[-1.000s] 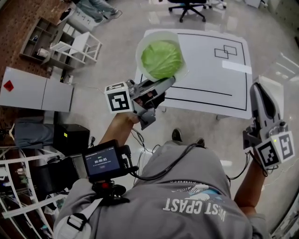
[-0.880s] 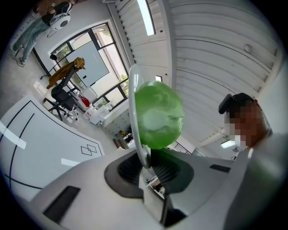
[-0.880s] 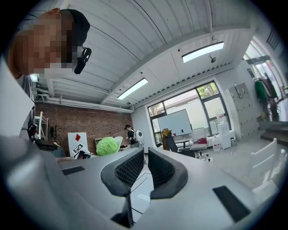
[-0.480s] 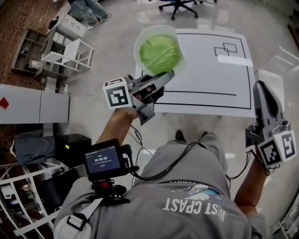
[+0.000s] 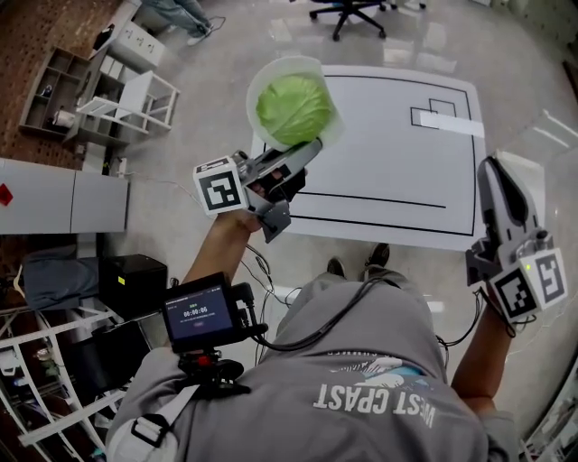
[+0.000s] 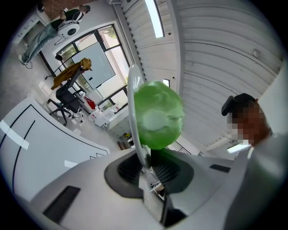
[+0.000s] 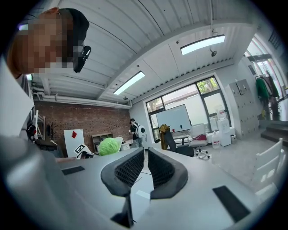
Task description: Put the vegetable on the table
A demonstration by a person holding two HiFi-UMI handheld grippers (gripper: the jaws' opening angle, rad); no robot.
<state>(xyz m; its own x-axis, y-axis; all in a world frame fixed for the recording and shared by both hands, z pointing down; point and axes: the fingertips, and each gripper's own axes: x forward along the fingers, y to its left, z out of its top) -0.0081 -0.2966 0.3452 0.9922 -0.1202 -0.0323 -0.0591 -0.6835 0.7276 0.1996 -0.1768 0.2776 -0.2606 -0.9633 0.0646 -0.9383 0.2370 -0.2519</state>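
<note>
A round green cabbage (image 5: 293,108) sits in a shallow white plate (image 5: 268,77), held in the air over the near left corner of the white table (image 5: 388,153). My left gripper (image 5: 310,150) is shut on the plate's near rim. In the left gripper view the plate (image 6: 133,108) stands edge-on between the jaws, with the cabbage (image 6: 158,116) to its right. My right gripper (image 5: 496,173) hangs off the table's right edge, shut with nothing in it. Its own view shows the cabbage (image 7: 108,146) far to the left.
Black lines and a strip of white tape (image 5: 449,124) mark the table top. A black office chair (image 5: 349,13) stands beyond the table. White shelving (image 5: 144,95), a wooden shelf (image 5: 61,97) and white cabinets (image 5: 54,194) line the left side.
The left gripper has carried the plate and cabbage a little left and farther up in the head view. The right gripper has barely shifted.
</note>
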